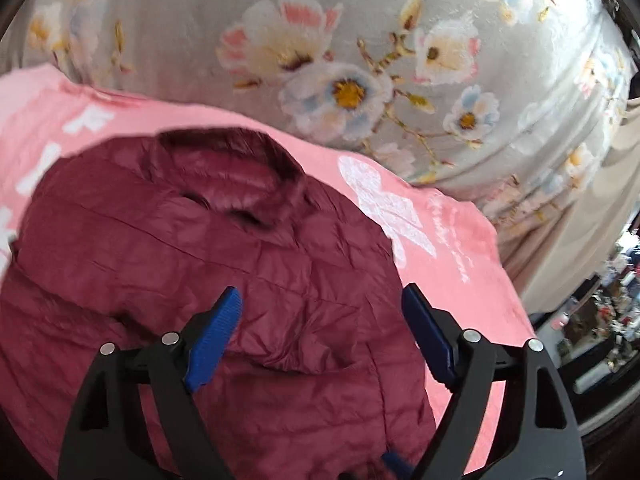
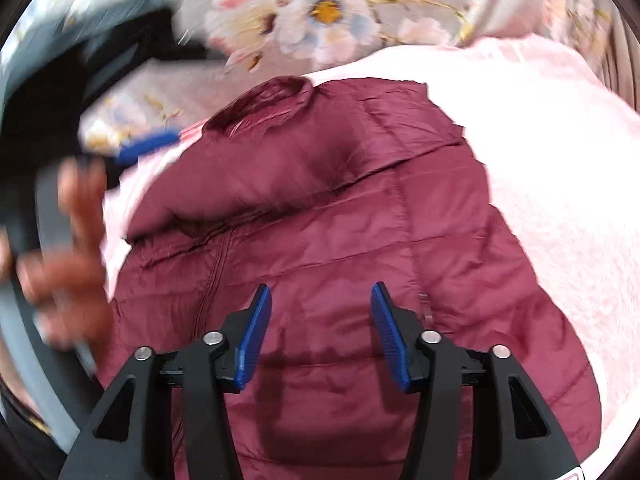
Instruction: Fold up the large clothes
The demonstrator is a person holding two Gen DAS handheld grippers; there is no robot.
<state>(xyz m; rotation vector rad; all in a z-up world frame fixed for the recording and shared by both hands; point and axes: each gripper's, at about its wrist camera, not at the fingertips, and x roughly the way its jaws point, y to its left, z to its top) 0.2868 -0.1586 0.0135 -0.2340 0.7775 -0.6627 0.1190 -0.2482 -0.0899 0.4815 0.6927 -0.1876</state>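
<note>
Maroon quilted puffer jacket point(image 1: 192, 280) lies on a pink blanket point(image 1: 452, 240) with white print, which sits over a grey floral bedspread point(image 1: 192, 32). Jacket collar point(image 1: 240, 168) points away from both cameras, toward the floral fabric; body bunched and creased, a fold ridge running across the chest in the right wrist view

Left gripper point(image 1: 320, 320): jaws spread wide, blue pads point(image 1: 216, 332) well apart, nothing between them, not touching the fabric as far as visible. It hangs over the jacket's near right part, right pad over the jacket edge where the pink blanket starts

Right gripper point(image 2: 320, 336): jaws roughly half open, pads point(image 2: 256, 340) parallel, empty gap, jacket surface below showing between them. Contact with the fabric can't be judged. It sits above the lower middle of the jacket point(image 2: 340, 220), just right of the zipper line point(image 2: 218, 264)

Right wrist view, left edge: a blurred hand point(image 2: 68, 248) on the other tool, one blue pad of that gripper point(image 2: 146, 146) visible near the collar side, off the jacket, over blanket point(image 2: 560, 180) and bedspread point(image 2: 280, 52). Heavy motion blur there

Left wrist view, far right: beige fabric point(image 1: 600, 220) hanging off the bed side, cluttered floor area beyond, too blurred to identify
</note>
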